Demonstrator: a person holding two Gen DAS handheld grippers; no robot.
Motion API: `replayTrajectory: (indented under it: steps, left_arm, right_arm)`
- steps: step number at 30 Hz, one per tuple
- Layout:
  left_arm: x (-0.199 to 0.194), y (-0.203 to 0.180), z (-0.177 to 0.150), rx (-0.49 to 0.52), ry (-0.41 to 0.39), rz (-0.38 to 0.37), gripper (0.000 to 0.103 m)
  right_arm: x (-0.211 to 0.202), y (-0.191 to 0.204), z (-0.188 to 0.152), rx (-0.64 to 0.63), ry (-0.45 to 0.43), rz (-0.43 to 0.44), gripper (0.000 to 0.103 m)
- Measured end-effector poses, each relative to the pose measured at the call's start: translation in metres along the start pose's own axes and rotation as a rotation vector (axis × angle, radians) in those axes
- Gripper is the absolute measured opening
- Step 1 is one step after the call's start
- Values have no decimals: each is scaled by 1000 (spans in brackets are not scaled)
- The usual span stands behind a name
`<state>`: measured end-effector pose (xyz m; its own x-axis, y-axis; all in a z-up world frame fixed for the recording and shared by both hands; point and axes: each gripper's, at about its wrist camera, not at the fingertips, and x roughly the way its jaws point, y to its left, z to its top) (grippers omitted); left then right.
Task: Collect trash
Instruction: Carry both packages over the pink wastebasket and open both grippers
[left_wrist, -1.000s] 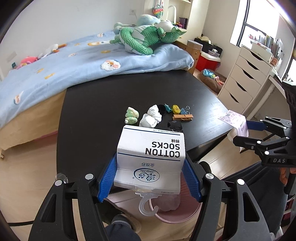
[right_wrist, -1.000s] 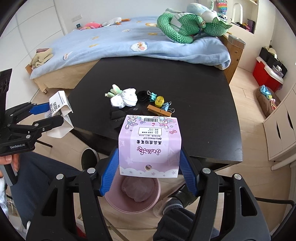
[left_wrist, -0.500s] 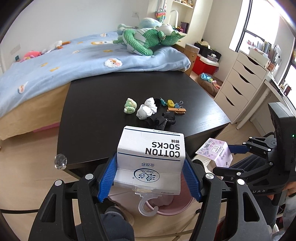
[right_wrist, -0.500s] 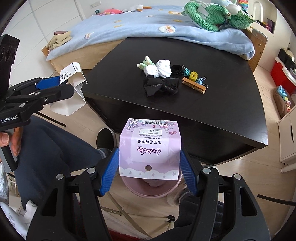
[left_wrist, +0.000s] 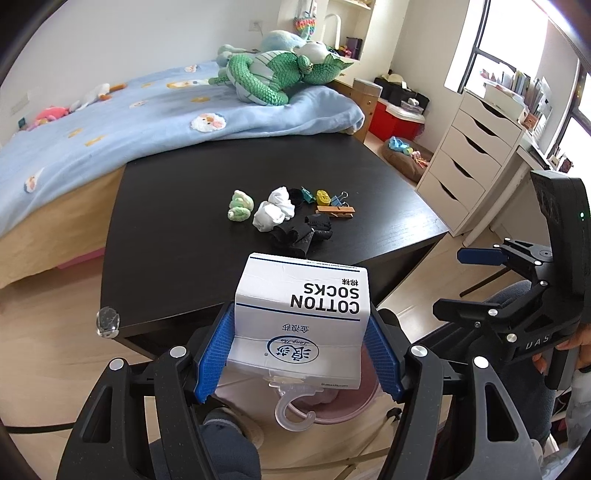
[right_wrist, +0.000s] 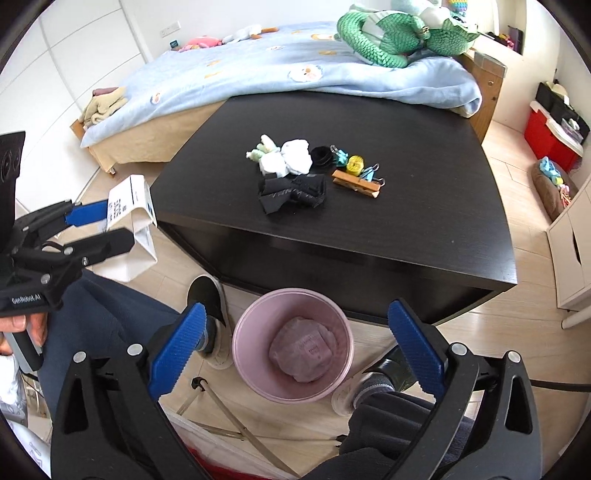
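Below the right gripper (right_wrist: 295, 350), fingers spreading with nothing between them, sits the pink bin (right_wrist: 255, 384); the left gripper (left_wrist: 299, 354) pinches a sock box (left_wrist: 306, 310) that could miss it; socks (left_wrist: 275, 208) remain on the desk (left_wrist: 166, 221) beyond.

Both views are taken from behind the jaws, angled steeply down and forward. Beyond the jaws, the black table (left_wrist: 177, 236) (right_wrist: 369, 229) and pink bin (left_wrist: 351, 410) (right_wrist: 291, 354) are shared; each gripper is seen sideways by the other.
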<state>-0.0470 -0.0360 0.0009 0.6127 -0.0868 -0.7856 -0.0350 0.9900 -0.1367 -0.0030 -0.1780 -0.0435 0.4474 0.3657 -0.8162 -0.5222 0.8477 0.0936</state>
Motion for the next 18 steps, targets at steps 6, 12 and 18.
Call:
replayTrajectory:
  steps: [6,12,18]
  left_arm:
    - [0,-10,0,25,3,-16,66]
    - [5,-26,-2,60,14,-34,66]
    - [12,-44,-3,95,31,-56,66]
  right_arm:
    - [-9,-8,3,13,-19,-31,98]
    - [-19,-17,4,33,-42,-52,98]
    - [-27,-28,3,57,-63,-77,98]
